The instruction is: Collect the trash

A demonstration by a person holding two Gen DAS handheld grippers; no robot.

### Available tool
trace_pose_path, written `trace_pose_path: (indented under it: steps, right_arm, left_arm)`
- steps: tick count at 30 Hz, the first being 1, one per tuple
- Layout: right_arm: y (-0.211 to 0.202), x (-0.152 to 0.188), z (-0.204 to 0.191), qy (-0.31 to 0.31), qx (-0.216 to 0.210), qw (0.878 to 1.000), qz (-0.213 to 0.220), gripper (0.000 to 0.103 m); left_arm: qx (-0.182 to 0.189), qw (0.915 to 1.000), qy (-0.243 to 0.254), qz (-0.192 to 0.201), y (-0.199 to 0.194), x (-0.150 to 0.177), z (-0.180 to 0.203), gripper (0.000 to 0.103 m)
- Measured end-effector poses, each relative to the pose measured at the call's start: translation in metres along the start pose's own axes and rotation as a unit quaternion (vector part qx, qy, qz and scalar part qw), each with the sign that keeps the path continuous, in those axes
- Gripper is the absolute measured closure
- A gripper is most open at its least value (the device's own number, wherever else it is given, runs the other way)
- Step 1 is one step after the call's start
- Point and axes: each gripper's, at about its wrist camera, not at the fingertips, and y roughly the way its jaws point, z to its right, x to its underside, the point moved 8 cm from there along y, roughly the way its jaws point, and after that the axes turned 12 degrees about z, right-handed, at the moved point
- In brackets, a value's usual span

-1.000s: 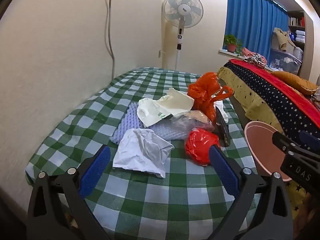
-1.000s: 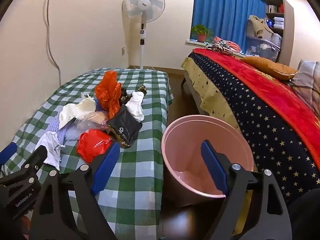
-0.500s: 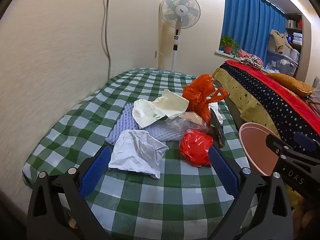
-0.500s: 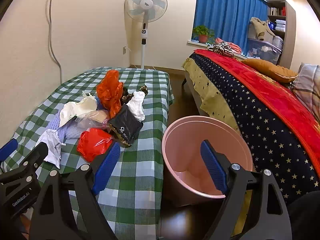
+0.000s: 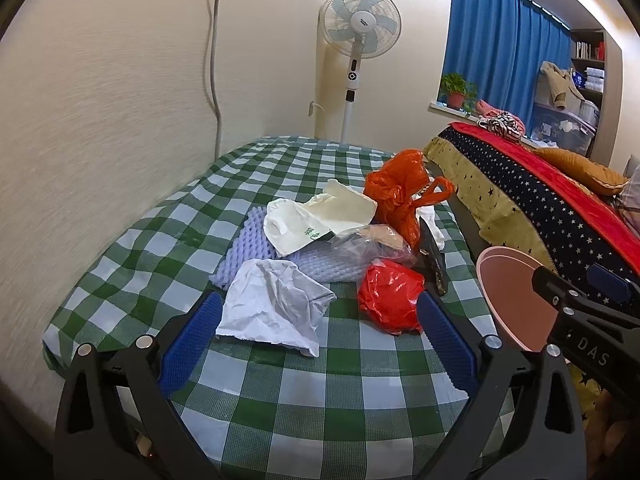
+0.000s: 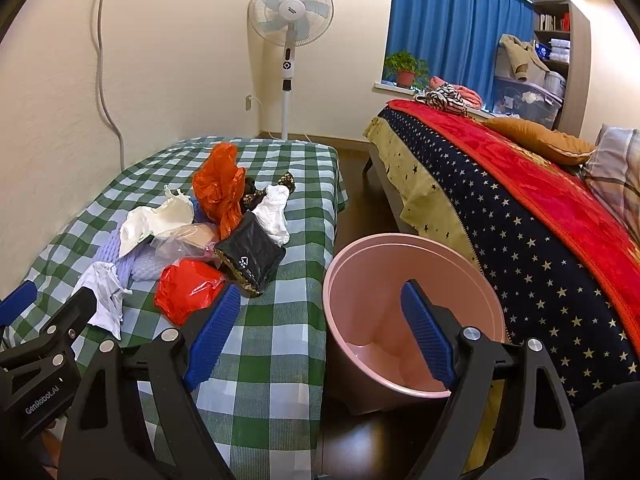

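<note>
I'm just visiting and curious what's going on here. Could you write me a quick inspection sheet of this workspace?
Surface: green checked cloth over a low table.
Job's things: crumpled white paper, red bag, orange bag, black pouch, piled together; pink bin on the floor beside, empty.
Clutter: nothing seen beyond the trash.
Grippers: left gripper and right gripper open, holding nothing.
Cables: cord down the wall.
Surroundings: fan, bed, blue curtain.

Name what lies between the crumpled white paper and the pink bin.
The red plastic bag lies between the white paper and the pink bin, clearest in the left wrist view.
</note>
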Motion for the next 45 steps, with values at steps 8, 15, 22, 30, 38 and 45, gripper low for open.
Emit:
trace_pose_path:
  steps: [8,15,22,30,38,45]
  right_arm:
    - [0.0,-0.001,-0.001,-0.001,0.0,1.0,0.001,0.022]
    - [0.0,-0.001,-0.001,-0.001,0.0,1.0,0.001,0.022]
    - [-0.001,-0.002,-0.004,-0.003,-0.003,1.0,0.002,0.022]
    - [-0.001,-0.003,-0.005,-0.001,-0.005,1.0,0.002,0.022]
    - [-0.002,-0.002,-0.007,0.002,-0.013,1.0,0.001,0.031]
    - [0.003,-0.001,-0.012,0.028,-0.039,0.999,-0.005,0.042]
  left_arm:
    - [0.002,1.0,-0.001,0.0,0.0,0.0,0.0,0.009]
    - [0.002,1.0,-0.001,0.0,-0.001,0.0,0.001,0.009]
    - [0.002,1.0,-0.001,0.0,-0.001,0.0,0.001,0.009]
    - [0.003,1.0,0.0,0.001,-0.001,-0.001,0.002,0.011]
    - [0.009,1.0,-0.001,0.0,-0.003,-0.001,0.007,0.016]
    - [0.015,0.9998,-0.006,-0.008,0.003,0.004,0.003,0.03]
